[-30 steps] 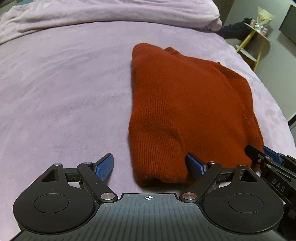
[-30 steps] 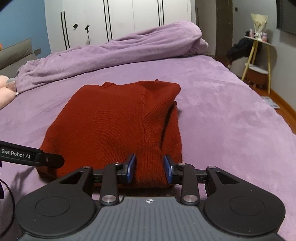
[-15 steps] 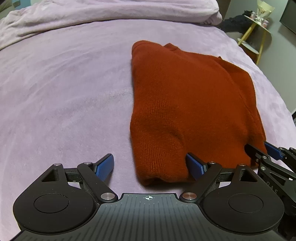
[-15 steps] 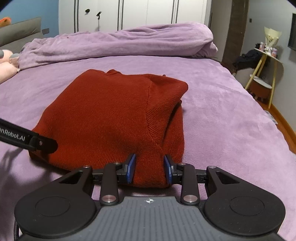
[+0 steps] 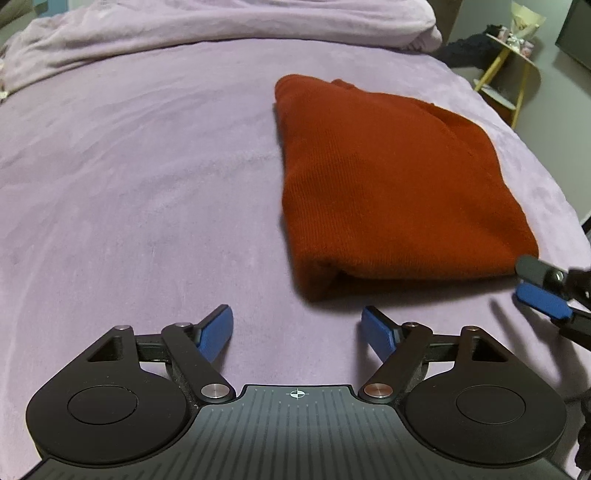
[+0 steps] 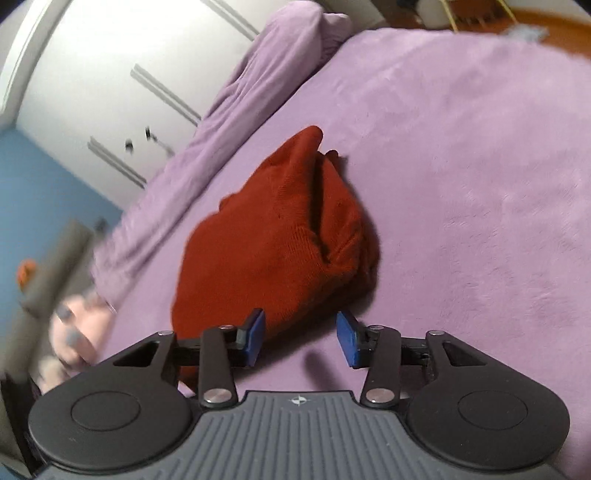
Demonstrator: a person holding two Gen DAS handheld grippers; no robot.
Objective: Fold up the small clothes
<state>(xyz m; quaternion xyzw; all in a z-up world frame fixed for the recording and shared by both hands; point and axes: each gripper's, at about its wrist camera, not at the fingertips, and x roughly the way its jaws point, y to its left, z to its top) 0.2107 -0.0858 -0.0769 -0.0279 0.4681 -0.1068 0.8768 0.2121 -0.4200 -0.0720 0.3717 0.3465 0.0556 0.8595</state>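
A rust-red knitted sweater (image 5: 388, 192) lies folded into a rectangle on the purple bedspread (image 5: 129, 184). My left gripper (image 5: 297, 328) is open and empty, just short of the sweater's near left corner, not touching it. My right gripper (image 6: 301, 338) is open and empty, tilted, with the sweater (image 6: 273, 240) right in front of its fingers. The right gripper also shows at the right edge of the left wrist view (image 5: 543, 291), beside the sweater's near right corner.
A bunched purple duvet (image 5: 221, 29) lies along the far end of the bed. A yellow side table (image 5: 513, 55) stands past the bed's far right corner. White wardrobe doors (image 6: 110, 74) and a blue wall (image 6: 37, 177) lie beyond. A pink soft object (image 6: 74, 325) is at the left.
Both grippers have drawn back from the sweater's near edge. The right gripper has opened, let go of the sweater's near edge and rolled to a tilt. The sweater lies flat.
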